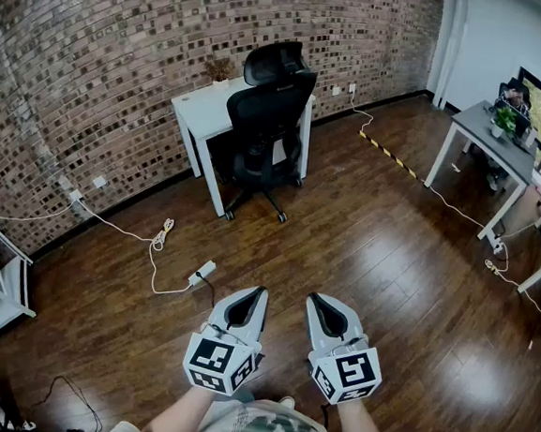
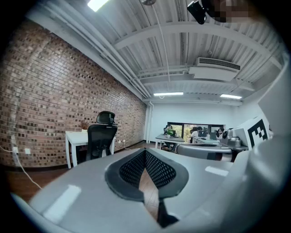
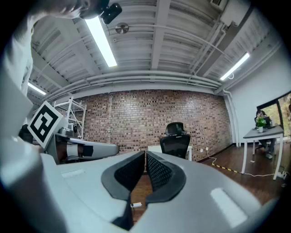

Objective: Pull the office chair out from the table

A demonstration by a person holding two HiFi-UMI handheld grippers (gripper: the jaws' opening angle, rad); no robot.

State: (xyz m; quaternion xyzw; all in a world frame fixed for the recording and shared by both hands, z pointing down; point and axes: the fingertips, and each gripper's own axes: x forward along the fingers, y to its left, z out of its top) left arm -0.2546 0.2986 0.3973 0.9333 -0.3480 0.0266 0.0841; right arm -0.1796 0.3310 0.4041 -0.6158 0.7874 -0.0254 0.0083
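A white power strip [image 1: 204, 271] lies on the wood floor [image 1: 388, 268] (brick wall [image 1: 95, 73] behind).

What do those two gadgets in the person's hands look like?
The left gripper and right gripper are pale grey, tapering shells lined with black, mesh-textured pads. Each carries a white cube at its back end, printed with black square markers. The person wears a light shirt with a dark print.

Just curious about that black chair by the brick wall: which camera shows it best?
The head view: the office chair shows whole, headrest to wheeled base, tucked at the white table. Both gripper views show it small and distant, its base hidden.
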